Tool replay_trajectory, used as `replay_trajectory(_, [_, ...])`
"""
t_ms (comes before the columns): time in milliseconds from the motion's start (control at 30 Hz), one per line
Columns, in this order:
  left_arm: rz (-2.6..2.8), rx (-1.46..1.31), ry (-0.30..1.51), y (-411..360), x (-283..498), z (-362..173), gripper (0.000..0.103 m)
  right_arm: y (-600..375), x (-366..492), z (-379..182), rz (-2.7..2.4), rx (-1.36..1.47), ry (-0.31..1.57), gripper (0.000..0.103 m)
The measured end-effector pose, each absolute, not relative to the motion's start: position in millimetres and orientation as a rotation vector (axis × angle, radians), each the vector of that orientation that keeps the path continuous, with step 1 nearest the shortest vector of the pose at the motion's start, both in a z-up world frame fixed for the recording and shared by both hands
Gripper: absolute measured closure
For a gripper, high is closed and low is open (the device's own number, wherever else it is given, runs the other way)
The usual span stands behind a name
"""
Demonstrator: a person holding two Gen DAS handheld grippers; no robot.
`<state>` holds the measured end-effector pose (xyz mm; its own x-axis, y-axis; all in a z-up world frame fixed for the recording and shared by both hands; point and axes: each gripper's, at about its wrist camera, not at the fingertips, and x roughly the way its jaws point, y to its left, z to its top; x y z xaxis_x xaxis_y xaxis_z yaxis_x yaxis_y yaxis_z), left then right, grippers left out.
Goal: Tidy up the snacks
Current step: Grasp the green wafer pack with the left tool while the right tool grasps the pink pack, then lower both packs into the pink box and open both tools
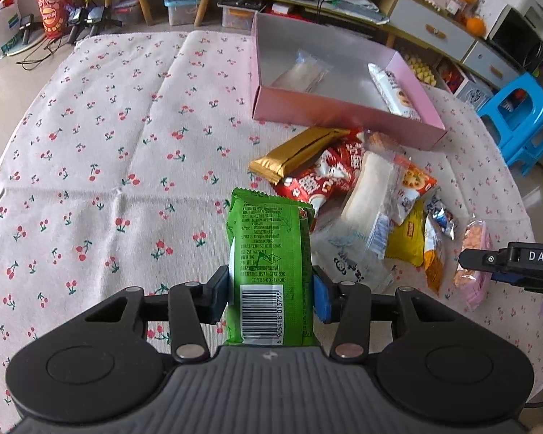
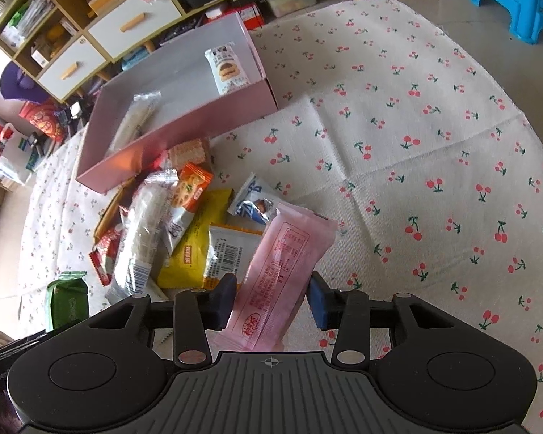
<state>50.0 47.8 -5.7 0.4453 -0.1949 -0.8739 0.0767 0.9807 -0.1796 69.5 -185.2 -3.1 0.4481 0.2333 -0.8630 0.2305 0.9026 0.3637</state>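
The cloth point(image 1: 108, 144) is off-white with small red cherries on green stems. The box point(image 1: 344, 114) at the far side is pink outside, pale grey inside. One held packet point(image 1: 271, 253) is bright green with a black-and-white barcode, the other packet point(image 2: 282, 271) pink with red print. The stool point(image 1: 521, 119) at far right is blue.

In the left wrist view, the green snack pack point(image 1: 271, 271) at lower centre carries a barcode numbered 6 905418 013755, with what looks like the phone number 0571-63721990 printed above it. At the right edge, the right gripper point(image 1: 517, 264) bears the white letters "DAS". The pink snack pack point(image 2: 278, 282) at centre of the right wrist view has print too small to read.
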Motion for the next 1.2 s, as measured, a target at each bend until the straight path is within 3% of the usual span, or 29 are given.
replay_trajectory(1200, [-0.224,-0.279,0.896,27,128,40,0.060,-196,143,37,0.054,0.696,0.903,0.063])
